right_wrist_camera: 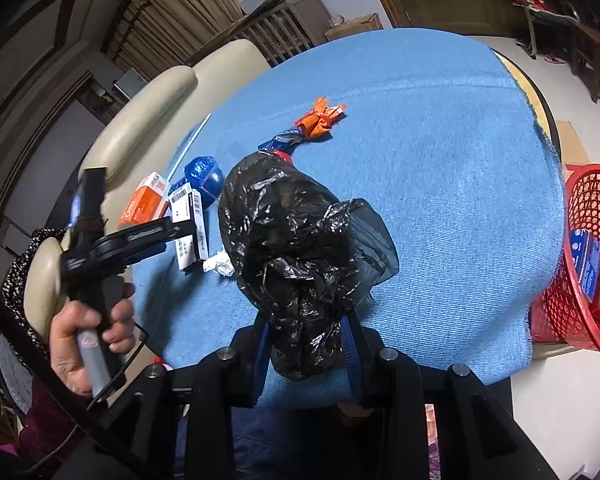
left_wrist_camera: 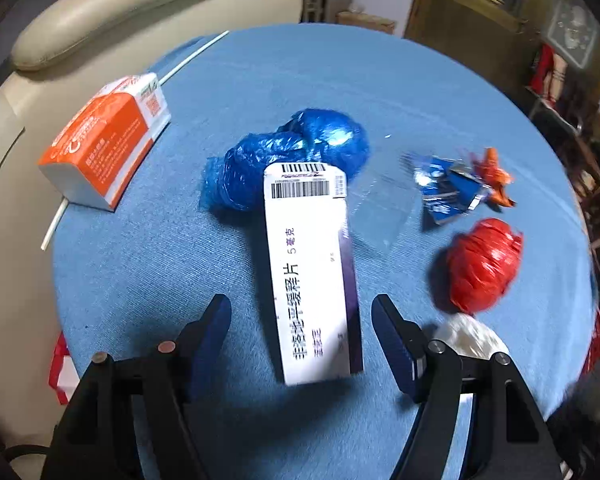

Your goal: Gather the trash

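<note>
Blue cloth covers the round table (left_wrist_camera: 380,80), a cream armchair behind it on the far left. Rubbish lies scattered: a white medicine box (left_wrist_camera: 312,272), a blue plastic wad (left_wrist_camera: 292,156) just beyond it, a red wad (left_wrist_camera: 484,264) to the right. The left gripper (left_wrist_camera: 302,320) hangs over the white box with its jaws spread, not touching it. The right gripper (right_wrist_camera: 306,336) pinches a black bin bag (right_wrist_camera: 296,240). Picking up looks the step in hand: next, lower, close on the box, carry it to the bag.
</note>
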Demonstrator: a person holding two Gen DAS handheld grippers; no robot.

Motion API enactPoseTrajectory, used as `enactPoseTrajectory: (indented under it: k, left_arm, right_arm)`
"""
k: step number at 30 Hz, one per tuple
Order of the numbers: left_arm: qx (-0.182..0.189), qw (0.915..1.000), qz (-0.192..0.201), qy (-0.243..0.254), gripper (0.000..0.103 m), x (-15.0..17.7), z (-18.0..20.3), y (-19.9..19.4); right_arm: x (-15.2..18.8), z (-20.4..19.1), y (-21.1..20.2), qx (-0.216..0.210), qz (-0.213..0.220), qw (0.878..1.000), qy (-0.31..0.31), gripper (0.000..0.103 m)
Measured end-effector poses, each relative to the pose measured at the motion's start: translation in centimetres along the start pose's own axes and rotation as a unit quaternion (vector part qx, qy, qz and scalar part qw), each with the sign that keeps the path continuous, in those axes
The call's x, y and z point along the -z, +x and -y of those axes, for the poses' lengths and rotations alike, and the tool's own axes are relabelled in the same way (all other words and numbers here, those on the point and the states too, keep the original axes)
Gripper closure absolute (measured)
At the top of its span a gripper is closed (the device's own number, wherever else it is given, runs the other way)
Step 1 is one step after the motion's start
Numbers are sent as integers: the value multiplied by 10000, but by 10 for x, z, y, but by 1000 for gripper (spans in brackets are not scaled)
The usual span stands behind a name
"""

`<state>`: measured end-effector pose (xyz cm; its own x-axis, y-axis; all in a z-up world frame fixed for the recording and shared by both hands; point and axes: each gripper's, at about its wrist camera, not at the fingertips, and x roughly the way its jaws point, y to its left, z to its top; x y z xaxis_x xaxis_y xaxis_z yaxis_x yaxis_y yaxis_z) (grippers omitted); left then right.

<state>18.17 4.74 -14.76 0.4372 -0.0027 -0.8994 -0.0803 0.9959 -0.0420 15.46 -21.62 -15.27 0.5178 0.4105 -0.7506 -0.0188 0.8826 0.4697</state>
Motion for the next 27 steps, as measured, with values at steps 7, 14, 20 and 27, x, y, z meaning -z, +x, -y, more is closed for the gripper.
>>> enactPoseTrajectory:
  k: [7, 14, 20, 27]
  left_arm:
    - [327, 9991, -196, -161, 56, 2, -3, 25]
    - [502, 9987, 100, -30, 56, 13, -12, 6]
    - [587, 9966, 522, 242, 56, 24, -5, -34]
    - [673, 9876, 1123, 864, 56, 33, 25, -86]
  right_arm:
    - [2, 5, 1, -62, -4, 9999, 91, 69]
    - [3, 5, -3, -77, 74, 9999, 60, 69]
    - [5, 4, -10, -74, 194, 9998, 72, 69]
    - [4, 8, -21, -71, 368, 9992, 132, 69]
